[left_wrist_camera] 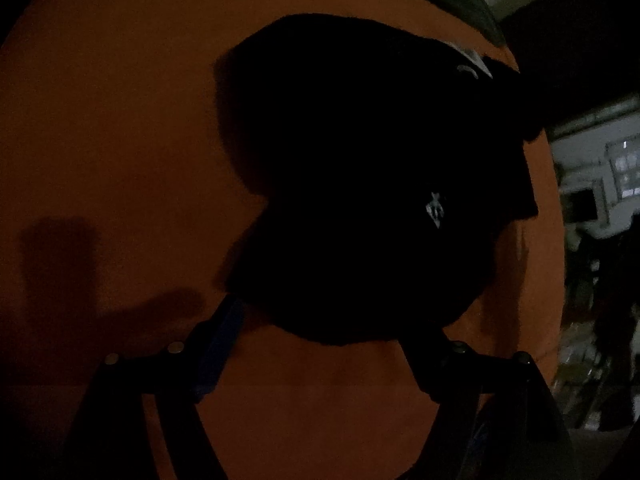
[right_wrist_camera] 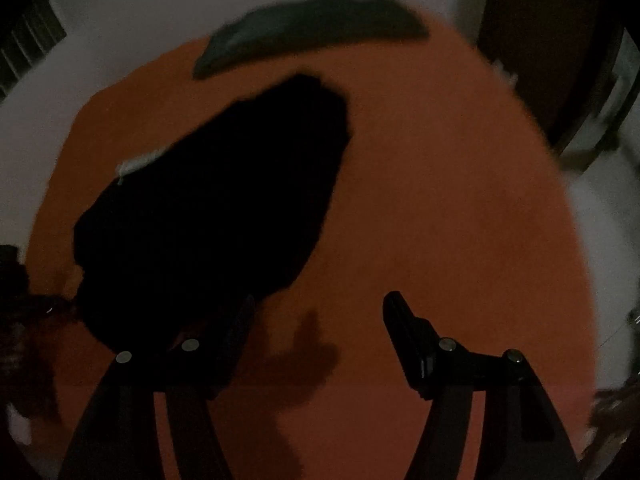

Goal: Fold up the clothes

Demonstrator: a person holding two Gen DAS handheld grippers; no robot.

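Black garment (right_wrist_camera: 208, 216) lies diagonally, near-left to far-right; right hand-held gripper (right_wrist_camera: 320, 316) gapes empty.

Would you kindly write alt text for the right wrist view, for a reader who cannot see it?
A dim fisheye view shows a black garment lying crumpled on an orange surface, with a dark green cloth at its far edge. The right gripper is open in the foreground, empty, its jaws wide apart beside the garment's near edge.

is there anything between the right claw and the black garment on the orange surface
Nothing visible. The right claw hangs open over bare orange surface, and the black garment lies just to its left, with no object between them.
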